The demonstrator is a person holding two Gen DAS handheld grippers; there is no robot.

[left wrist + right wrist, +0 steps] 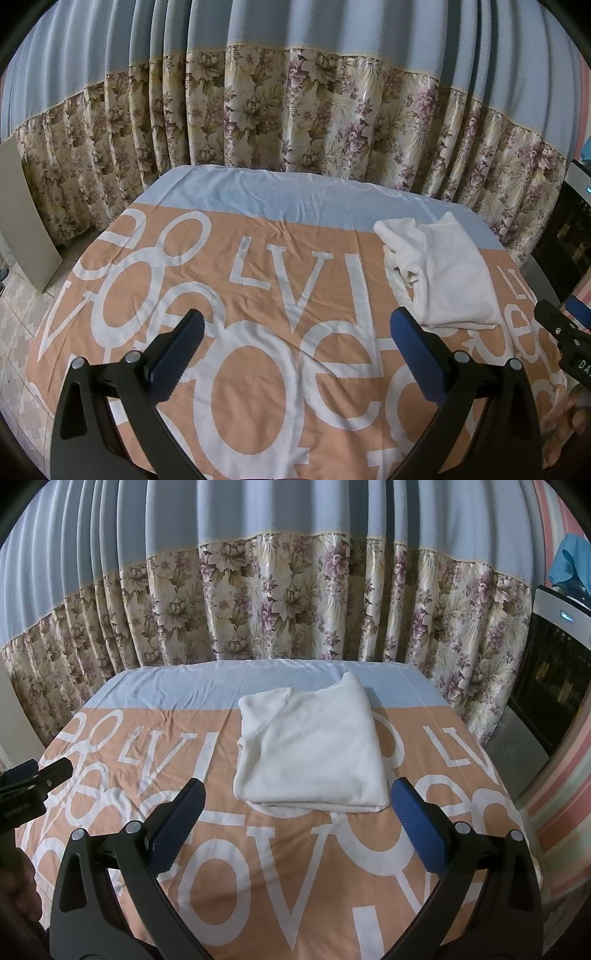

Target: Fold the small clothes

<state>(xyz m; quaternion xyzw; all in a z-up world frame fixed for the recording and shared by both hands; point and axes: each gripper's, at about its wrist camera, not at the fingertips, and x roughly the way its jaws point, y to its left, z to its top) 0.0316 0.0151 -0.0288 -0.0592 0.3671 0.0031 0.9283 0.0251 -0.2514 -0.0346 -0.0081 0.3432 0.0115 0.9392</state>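
A white garment (310, 749) lies folded into a neat rectangle on the table, which is covered with an orange cloth (258, 867) with big white letters. In the left wrist view the white garment (443, 273) sits at the far right of the table. My right gripper (298, 805) is open just in front of the garment's near edge, nothing between its blue pads. My left gripper (298, 326) is open over the bare middle of the cloth, left of the garment. The right gripper (565, 332) shows at the right edge there, and the left gripper (33, 786) shows at the right wrist view's left edge.
A pleated curtain (277, 602), blue above and floral below, hangs close behind the table. A dark appliance (550, 679) stands at the right, with a blue cloth (570, 563) above it. A beige board (26, 221) leans at the left above a tiled floor (18, 332).
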